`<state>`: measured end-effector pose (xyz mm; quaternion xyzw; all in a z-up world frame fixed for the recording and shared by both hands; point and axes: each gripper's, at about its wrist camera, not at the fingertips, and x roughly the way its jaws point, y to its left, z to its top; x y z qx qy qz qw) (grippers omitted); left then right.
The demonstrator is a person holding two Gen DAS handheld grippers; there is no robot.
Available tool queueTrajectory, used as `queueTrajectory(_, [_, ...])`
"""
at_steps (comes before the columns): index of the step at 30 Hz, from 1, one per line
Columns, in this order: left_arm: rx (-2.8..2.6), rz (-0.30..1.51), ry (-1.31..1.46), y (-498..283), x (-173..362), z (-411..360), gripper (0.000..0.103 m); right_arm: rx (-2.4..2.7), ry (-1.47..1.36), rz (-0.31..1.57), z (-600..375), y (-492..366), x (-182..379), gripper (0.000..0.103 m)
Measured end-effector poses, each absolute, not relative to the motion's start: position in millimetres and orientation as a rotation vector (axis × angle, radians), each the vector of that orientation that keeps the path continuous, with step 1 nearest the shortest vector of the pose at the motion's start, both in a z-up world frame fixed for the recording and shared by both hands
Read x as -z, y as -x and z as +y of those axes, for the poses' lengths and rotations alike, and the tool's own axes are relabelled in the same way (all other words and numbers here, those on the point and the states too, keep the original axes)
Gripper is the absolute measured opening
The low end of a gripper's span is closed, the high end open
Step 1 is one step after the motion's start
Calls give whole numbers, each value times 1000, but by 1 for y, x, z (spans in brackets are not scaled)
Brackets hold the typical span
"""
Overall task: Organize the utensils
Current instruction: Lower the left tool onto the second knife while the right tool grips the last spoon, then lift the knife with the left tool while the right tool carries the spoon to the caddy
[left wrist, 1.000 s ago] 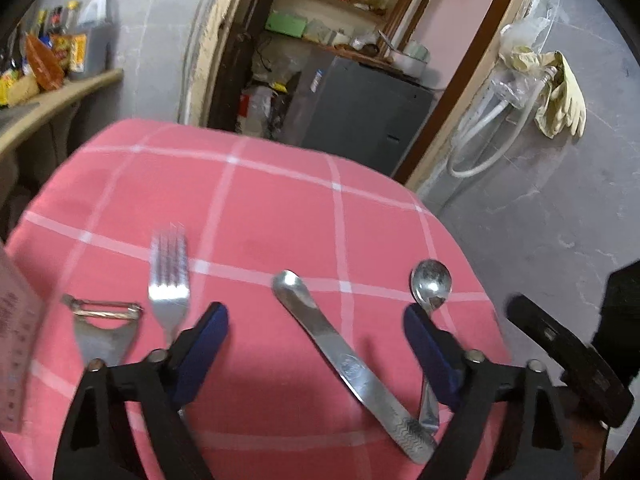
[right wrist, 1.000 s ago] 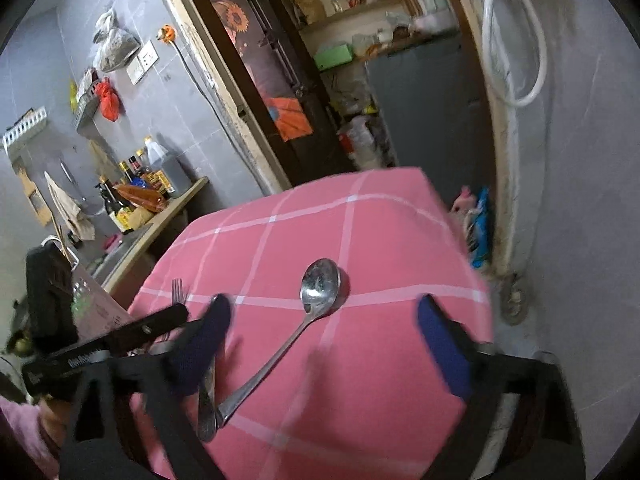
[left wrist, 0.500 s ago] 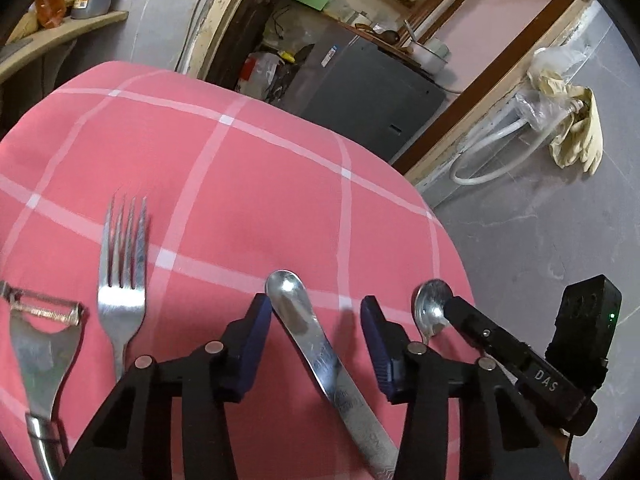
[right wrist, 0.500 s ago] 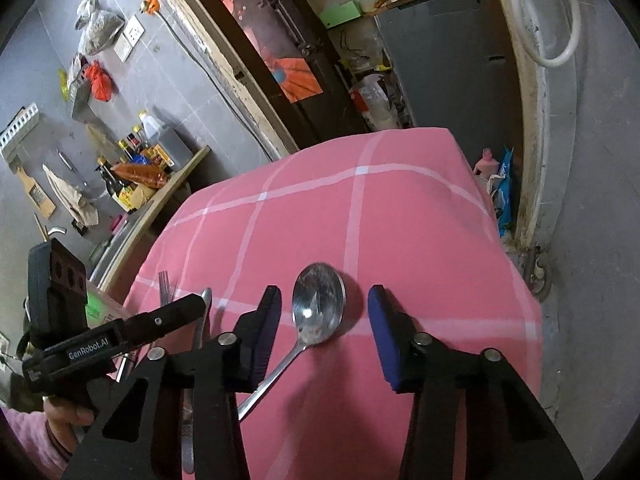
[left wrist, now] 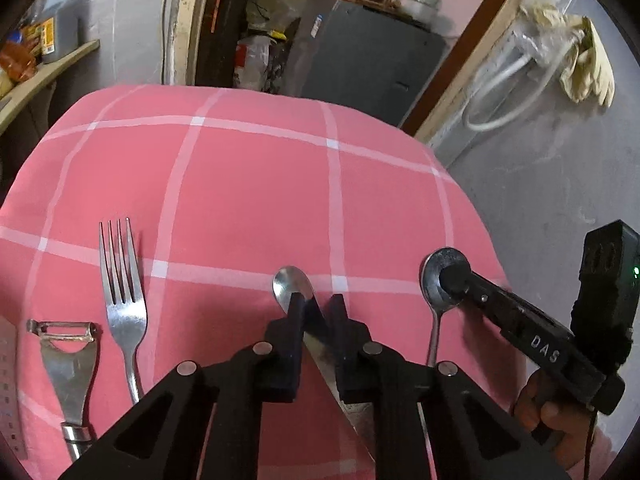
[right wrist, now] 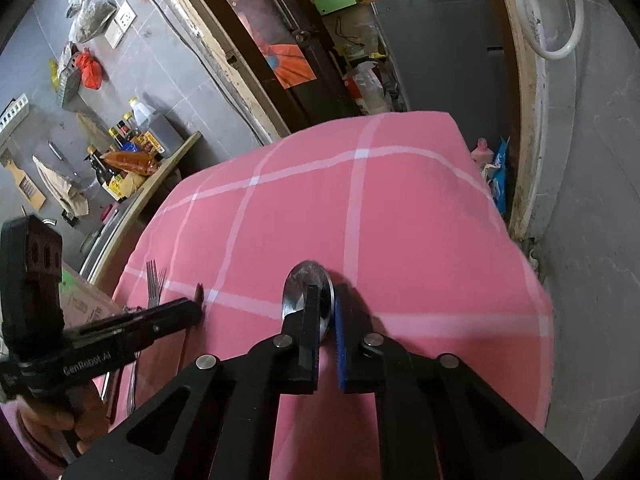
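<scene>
Right gripper [left wrist: 452, 280] reads "DAS"; left gripper [right wrist: 196, 306] "GenRobot.AI".

The right gripper [right wrist: 325, 322], black with one blue-faced pad, reaches down over a table under a pink cloth crossed by white lines [right wrist: 400, 216]. Its jaws are shut on the bowl of a shiny steel spoon [right wrist: 306, 286], which stands on edge between the pads. At the left, the left gripper [right wrist: 188, 312], a black tool held in a hand [right wrist: 52, 420], points across the cloth. Beside its tip lies a steel fork [right wrist: 154, 282], tines away from me. Behind, bottles and packets [right wrist: 124, 152] crowd a wooden shelf on the grey tiled wall.
</scene>
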<state>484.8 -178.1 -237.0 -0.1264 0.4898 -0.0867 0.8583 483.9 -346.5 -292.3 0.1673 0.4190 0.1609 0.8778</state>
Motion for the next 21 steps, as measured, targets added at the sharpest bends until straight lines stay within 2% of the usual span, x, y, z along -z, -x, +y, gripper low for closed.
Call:
queueTrajectory(4, [187,1072,312,-484,232,-167,7,-323,-338,878,-342,-474,290,6])
queueTrajectory(9, [178,1144,433,-473,241,-137,6,-301,-427,891,-349,-461,288,5])
queueTrajectory(15, [248,1146,508,-463,248,-127,4,-254,-494,886,-355,-439,287,5])
queueTrajectory(21, [296,1108,423,-438,226,-131,2,-199,-510,822,-358,-402,257,4])
